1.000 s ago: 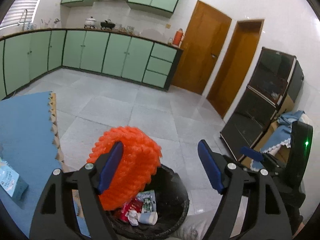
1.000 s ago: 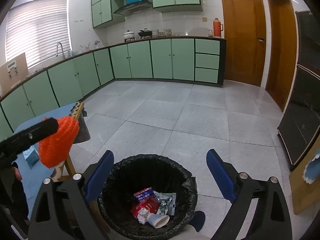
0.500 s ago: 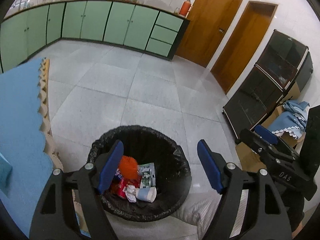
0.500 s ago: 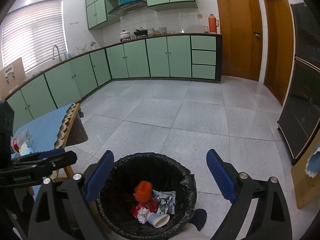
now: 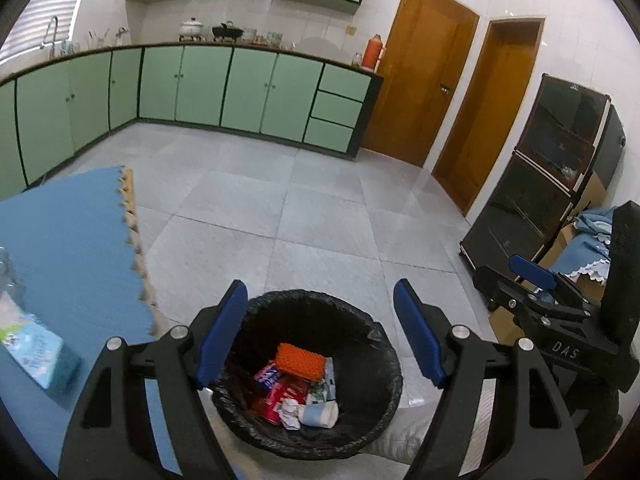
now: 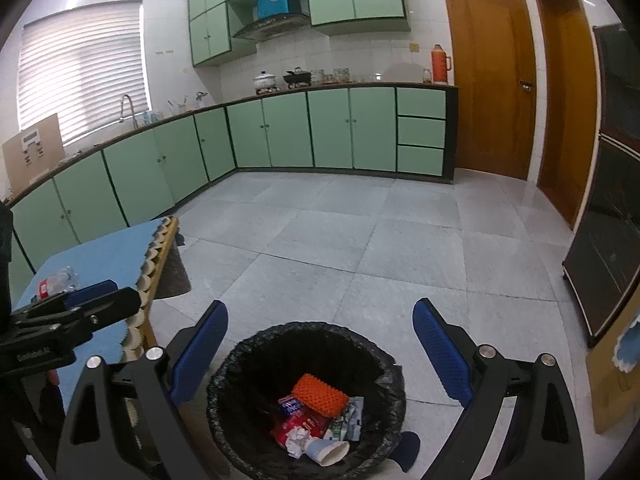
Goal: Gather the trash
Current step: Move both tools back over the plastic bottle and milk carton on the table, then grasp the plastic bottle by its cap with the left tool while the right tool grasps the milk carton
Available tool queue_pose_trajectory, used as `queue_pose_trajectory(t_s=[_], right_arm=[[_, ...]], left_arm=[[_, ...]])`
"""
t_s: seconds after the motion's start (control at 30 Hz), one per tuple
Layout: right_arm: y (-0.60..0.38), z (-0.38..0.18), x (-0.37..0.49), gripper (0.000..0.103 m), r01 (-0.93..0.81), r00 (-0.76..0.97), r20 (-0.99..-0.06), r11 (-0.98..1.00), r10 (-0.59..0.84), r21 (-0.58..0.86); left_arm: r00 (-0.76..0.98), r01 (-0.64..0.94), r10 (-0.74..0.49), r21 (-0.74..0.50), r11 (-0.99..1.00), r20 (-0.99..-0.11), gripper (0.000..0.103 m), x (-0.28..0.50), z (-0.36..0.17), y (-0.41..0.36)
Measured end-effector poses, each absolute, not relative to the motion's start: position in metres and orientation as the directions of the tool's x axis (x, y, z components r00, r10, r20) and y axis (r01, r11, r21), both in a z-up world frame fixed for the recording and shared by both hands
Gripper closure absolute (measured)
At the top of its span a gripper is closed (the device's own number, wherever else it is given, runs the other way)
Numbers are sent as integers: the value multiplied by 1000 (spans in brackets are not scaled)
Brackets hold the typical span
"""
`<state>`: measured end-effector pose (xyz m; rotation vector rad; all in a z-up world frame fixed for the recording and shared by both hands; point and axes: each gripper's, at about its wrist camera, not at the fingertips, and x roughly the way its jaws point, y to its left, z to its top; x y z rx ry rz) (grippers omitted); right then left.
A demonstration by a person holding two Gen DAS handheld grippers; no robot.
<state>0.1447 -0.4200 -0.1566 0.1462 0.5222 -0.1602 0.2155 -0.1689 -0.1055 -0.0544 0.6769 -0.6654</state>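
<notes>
A black-lined trash bin [image 5: 384, 364] [image 6: 384, 372] stands on the floor below both grippers. Inside lies an orange bumpy foam piece [image 5: 299, 361] [image 6: 319, 394] on red wrappers, crumpled paper and a paper cup [image 6: 328, 451]. My left gripper [image 5: 320, 336] is open and empty above the bin. My right gripper [image 6: 320, 356] is open and empty above the bin too. A teal carton [image 5: 36, 350] and a crushed plastic bottle [image 6: 58, 280] lie on the blue-matted table [image 5: 72, 248].
The table edge [image 6: 160, 252] is left of the bin. Green cabinets [image 6: 280, 132] line the far walls. A dark glass cabinet [image 5: 552, 184] and boxes with blue cloth [image 5: 588, 248] stand at the right. Grey tiled floor [image 6: 380, 232] lies beyond the bin.
The orange foam piece left my left gripper, dropped into the bin and settled flat on the trash. My left gripper tilted down, then up again. My right gripper barely moved.
</notes>
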Motion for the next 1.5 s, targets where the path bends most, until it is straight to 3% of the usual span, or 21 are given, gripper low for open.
queue_pose_trajectory(t_s=[0.3, 0.67, 0.83, 1.5], right_arm=[[-349, -143, 172, 11, 38, 877, -480, 993, 19, 108], [-205, -168, 225, 10, -313, 794, -508, 941, 333, 128], [-160, -185, 244, 9, -400, 732, -553, 908, 397, 123], [-115, -227, 292, 12, -523, 546, -710, 843, 445, 126]], left_arm=[[690, 457, -496, -214, 863, -527, 31, 210, -87, -88], [812, 173, -202, -104, 979, -548, 31, 220, -93, 54], [820, 77, -106, -76, 994, -563, 31, 226, -100, 94], [799, -2, -59, -100, 995, -599, 31, 241, -118, 135]])
